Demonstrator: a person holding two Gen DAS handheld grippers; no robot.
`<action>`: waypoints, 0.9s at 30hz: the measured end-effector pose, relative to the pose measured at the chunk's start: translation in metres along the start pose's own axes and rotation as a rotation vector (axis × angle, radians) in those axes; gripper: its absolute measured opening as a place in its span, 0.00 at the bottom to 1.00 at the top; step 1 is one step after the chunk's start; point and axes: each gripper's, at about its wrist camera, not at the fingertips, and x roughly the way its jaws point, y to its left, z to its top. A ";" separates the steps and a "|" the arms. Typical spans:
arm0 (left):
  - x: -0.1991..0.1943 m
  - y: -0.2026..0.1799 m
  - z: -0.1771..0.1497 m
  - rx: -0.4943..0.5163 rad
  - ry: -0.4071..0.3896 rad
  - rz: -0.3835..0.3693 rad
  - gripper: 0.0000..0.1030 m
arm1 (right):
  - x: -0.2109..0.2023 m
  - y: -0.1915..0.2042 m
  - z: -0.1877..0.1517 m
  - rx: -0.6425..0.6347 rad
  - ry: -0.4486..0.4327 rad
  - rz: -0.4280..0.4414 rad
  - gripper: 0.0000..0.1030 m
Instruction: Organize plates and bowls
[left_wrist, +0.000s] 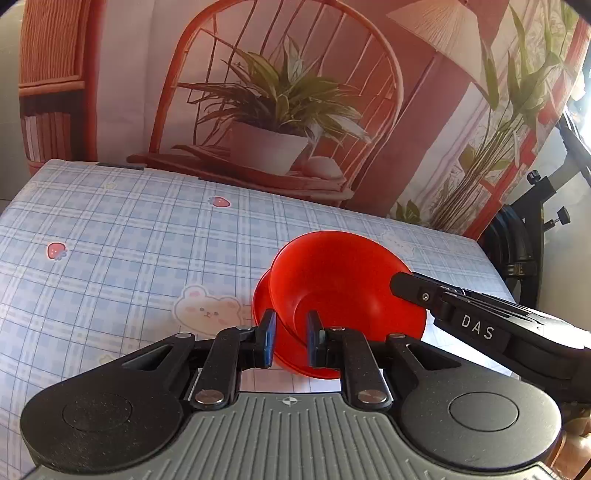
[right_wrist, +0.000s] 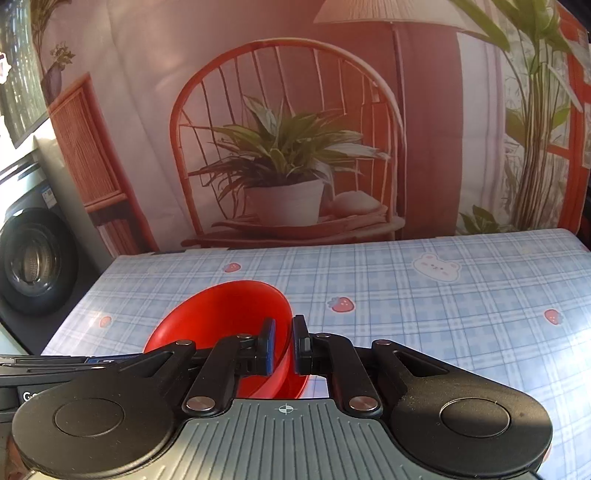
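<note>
The left gripper (left_wrist: 290, 341) is close to the camera. Its two blue-tipped fingers (left_wrist: 268, 338) sit on either side of the near edge of a red bowl (left_wrist: 343, 295). The edge is between them, and they look pressed onto it.

The red bowl is tipped up, so its inside faces the camera. A second red dish (left_wrist: 264, 295) peeks out from behind its left side. The two touch or nearly touch; it is hard to tell which.

The right gripper (right_wrist: 283, 345) comes in from the right side of the left camera's view. In its own camera, its fingers (right_wrist: 267, 343) pinch the right edge of the same red bowl (right_wrist: 221, 321). One finger is inside the bowl and one is outside. The gap between them is thin and filled by the bowl's wall.

Under the bowl lies a tablecloth (left_wrist: 110, 240) with blue checks, little bears and strawberries. The bowl is near the front of the table, toward its right side in the left camera's view.

Behind the table hangs a big printed backdrop (right_wrist: 288, 129). It shows a chair, a potted plant and a lamp. Far left in the right camera's view stands a washing machine (right_wrist: 33, 258).
</note>
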 end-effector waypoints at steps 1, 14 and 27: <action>0.005 0.002 0.001 -0.001 0.008 0.003 0.16 | 0.003 -0.002 -0.002 0.009 0.007 0.003 0.09; 0.022 0.007 0.003 0.025 0.051 0.024 0.17 | 0.021 -0.009 -0.015 0.024 0.057 0.007 0.14; 0.038 0.018 0.002 -0.024 0.072 0.014 0.24 | 0.030 -0.016 -0.015 0.047 0.069 0.005 0.18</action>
